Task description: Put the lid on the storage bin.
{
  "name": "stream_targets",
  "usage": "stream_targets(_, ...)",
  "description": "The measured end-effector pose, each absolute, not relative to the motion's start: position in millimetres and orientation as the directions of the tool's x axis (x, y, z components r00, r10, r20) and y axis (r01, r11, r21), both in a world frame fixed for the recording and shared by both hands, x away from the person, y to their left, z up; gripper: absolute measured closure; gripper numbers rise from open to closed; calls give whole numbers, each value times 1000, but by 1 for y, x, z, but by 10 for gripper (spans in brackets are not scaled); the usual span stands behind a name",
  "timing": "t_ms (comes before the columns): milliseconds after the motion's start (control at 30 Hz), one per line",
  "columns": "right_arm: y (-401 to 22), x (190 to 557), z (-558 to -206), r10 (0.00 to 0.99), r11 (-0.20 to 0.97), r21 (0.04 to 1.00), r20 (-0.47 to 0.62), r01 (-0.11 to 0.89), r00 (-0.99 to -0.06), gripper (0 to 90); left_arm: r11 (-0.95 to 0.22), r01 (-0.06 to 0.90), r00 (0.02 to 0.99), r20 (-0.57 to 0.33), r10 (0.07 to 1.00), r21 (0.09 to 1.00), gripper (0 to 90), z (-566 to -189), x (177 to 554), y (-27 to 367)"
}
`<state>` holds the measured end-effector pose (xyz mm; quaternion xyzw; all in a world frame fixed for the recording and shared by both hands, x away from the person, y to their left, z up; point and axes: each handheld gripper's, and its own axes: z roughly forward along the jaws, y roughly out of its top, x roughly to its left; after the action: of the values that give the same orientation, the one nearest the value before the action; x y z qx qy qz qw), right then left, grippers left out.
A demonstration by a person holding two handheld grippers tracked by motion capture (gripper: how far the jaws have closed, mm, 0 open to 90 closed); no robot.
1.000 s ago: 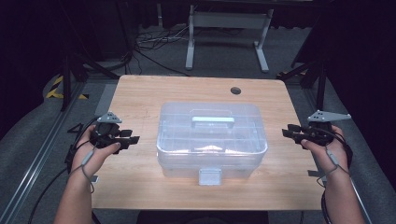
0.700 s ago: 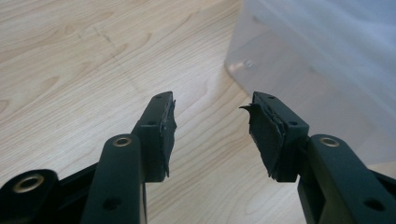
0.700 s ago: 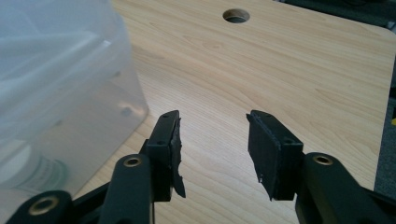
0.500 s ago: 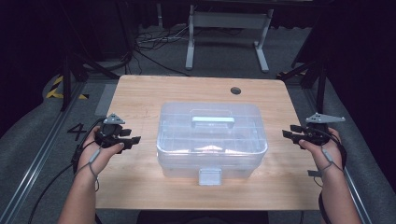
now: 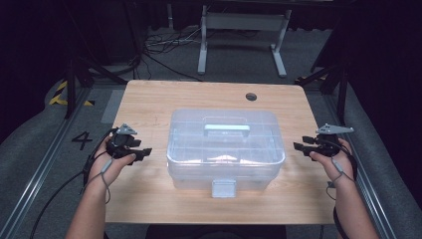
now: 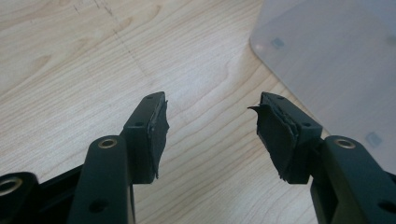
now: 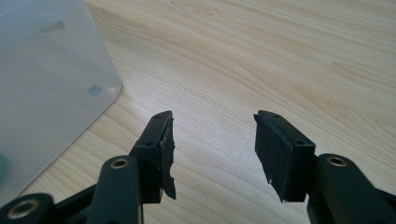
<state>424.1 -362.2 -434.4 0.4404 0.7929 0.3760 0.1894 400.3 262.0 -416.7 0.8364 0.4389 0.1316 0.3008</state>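
Note:
A clear plastic box with a pale green handle on its lid and a front latch stands in the middle of the wooden table. My left gripper hovers left of the box, pointing at its left wall; its jaws have just been opening, and nothing lies between them. The box corner rises at the right of the left gripper view. My right gripper sits right of the box, pointing at it; its jaws have just been opening too and hold nothing. The box's side lies to their left.
A round cable hole is in the table's far right area. Bare wood runs around the box on all sides. Behind the table are a metal stand and cables on the grey floor. A floor mark "4" lies left.
Both hands have sunk toward the table beside the box. The box has not moved.

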Motion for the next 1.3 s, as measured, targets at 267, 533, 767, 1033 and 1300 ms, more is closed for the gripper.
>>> stream_targets(267,-356,429,-449,828,341,770,26,539,-560,455,-451,655,589,-36,807,606,425,-423,403,261)
stream_targets(533,-350,431,-459,823,327,778,44,537,-566,442,-466,662,596,-35,802,587,419,-430,404,255)
stream_targets(767,-343,433,-462,809,348,768,43,537,-586,416,-471,669,605,-53,795,575,411,-434,406,253)
stream_targets(1033,-336,436,-470,812,350,762,43,545,-582,296,-453,669,608,-83,789,589,405,-435,406,252)
stream_targets(1300,-335,438,-474,845,289,783,63,551,-532,182,-447,674,602,-86,794,588,404,-436,406,253)
